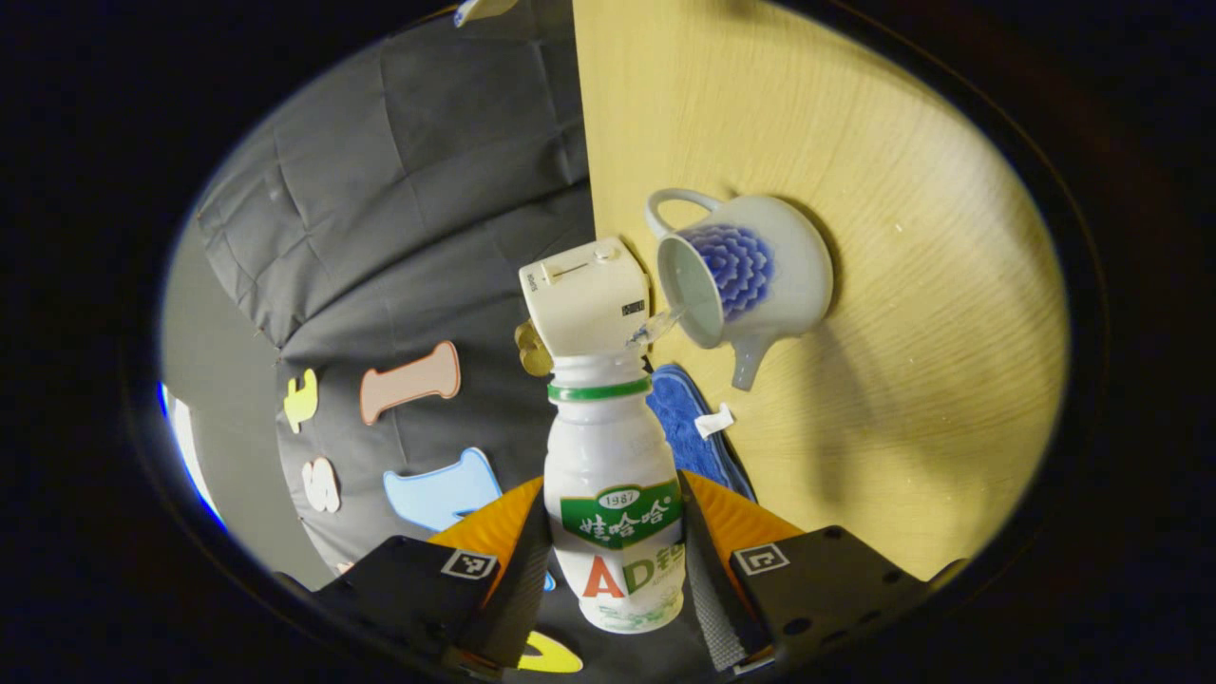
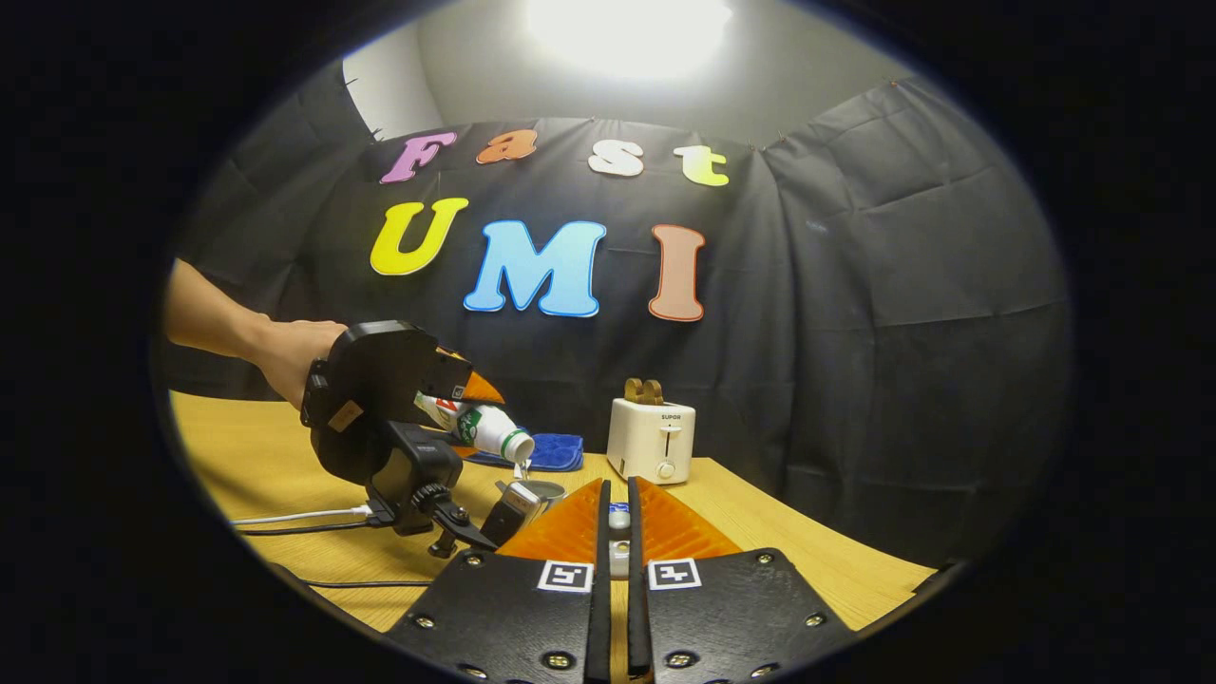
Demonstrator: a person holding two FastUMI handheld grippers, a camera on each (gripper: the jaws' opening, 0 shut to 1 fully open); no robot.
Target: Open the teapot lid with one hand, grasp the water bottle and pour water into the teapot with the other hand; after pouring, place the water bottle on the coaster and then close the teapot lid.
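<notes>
In the left gripper view the left gripper has its two fingers pressed on the sides of the white plastic water bottle with the green neck ring, which points toward twelve o'clock, tipped over. From its mouth a thin clear stream runs into the open mouth of the white ceramic teapot with the blue flower pattern, at one o'clock from the bottle. The teapot has no lid on; its spout points toward six o'clock. Between bottle and teapot lie a small cream toaster and a blue cloth coaster on the pale wooden desk.

In the right gripper view the same gripper, held by a person's hand, shows at nine o'clock with the bottle tilted down over the teapot's rim. The right gripper has its fingers drawn nearly together on a small pale thing; it may be the lid, but I cannot tell.

Pouring is in hand, by my judgement. The next move calls for righting the bottle and carrying it to the coaster, just behind the teapot. The toaster stands close by the coaster and the desk's far edge runs just beyond it, so room there is tight; the desk on the teapot's other side is open.
</notes>
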